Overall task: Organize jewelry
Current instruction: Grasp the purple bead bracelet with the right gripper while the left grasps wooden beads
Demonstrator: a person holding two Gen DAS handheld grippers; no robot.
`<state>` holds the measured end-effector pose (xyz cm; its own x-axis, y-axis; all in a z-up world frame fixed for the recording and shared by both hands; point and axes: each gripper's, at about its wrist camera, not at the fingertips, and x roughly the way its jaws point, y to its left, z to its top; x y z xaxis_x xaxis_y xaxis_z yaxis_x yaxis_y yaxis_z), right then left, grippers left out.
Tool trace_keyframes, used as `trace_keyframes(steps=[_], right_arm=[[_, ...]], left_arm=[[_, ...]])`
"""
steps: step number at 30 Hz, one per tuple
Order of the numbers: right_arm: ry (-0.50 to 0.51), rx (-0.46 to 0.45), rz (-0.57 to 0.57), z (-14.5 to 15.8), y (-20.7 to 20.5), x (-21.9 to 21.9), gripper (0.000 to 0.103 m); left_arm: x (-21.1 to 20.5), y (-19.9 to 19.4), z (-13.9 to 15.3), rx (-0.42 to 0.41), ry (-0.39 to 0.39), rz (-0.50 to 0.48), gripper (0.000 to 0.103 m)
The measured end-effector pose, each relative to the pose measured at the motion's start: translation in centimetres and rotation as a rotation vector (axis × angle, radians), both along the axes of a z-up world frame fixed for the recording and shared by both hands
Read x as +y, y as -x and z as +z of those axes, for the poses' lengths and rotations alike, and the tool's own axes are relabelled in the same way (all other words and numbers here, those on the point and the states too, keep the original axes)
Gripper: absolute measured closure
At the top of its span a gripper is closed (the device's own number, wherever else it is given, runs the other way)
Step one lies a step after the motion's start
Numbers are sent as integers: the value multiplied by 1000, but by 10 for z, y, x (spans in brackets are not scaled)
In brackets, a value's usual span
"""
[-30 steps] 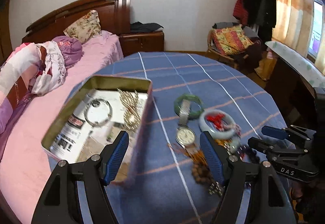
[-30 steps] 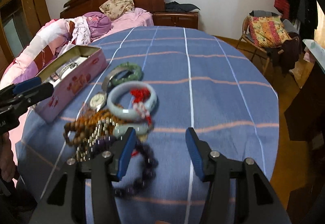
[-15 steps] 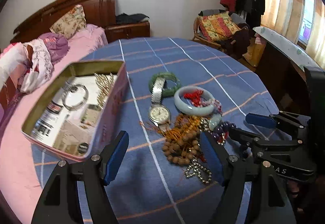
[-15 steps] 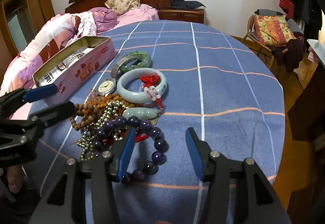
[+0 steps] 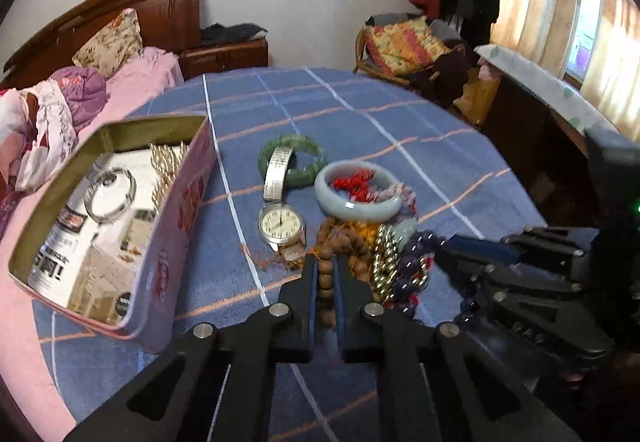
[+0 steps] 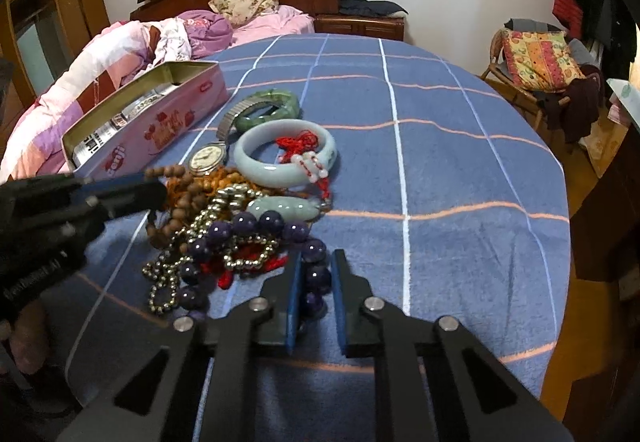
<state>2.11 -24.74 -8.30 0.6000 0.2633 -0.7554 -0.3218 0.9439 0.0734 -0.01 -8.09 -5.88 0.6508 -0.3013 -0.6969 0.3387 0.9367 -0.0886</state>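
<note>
A heap of jewelry lies on the blue checked tablecloth [image 5: 360, 113]. In it are a wooden bead strand [image 5: 344, 240], a purple bead bracelet [image 6: 244, 222], a metal chain [image 6: 208, 217], a pale jade bangle [image 5: 356, 207], a green bangle [image 5: 308, 177] and a watch [image 5: 281, 222]. My left gripper [image 5: 325, 262] is shut on the wooden bead strand. My right gripper [image 6: 316, 256] has its jaws closing, and the pads sit against a purple bead of the bracelet. To the left stands an open pink tin [image 5: 188, 209].
The tin holds a silver bangle [image 5: 110, 193] and a gold chain [image 5: 164, 173]. A bed [image 6: 120, 53] borders the table's left side. A chair with a patterned cushion [image 6: 536, 57] stands at the far right. A jade pendant [image 6: 280, 207] lies in the heap.
Both grippers went from wide open to closed, the left on the wooden beads, the right around a purple bead. The left gripper came in lower over the heap.
</note>
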Motion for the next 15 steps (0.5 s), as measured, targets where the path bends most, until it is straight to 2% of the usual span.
trace_keyframes(steps=[15], right_arm=[[-49, -112, -11, 40, 8, -2, 87]], left_arm=[[9, 10, 45, -117, 32, 11, 97]])
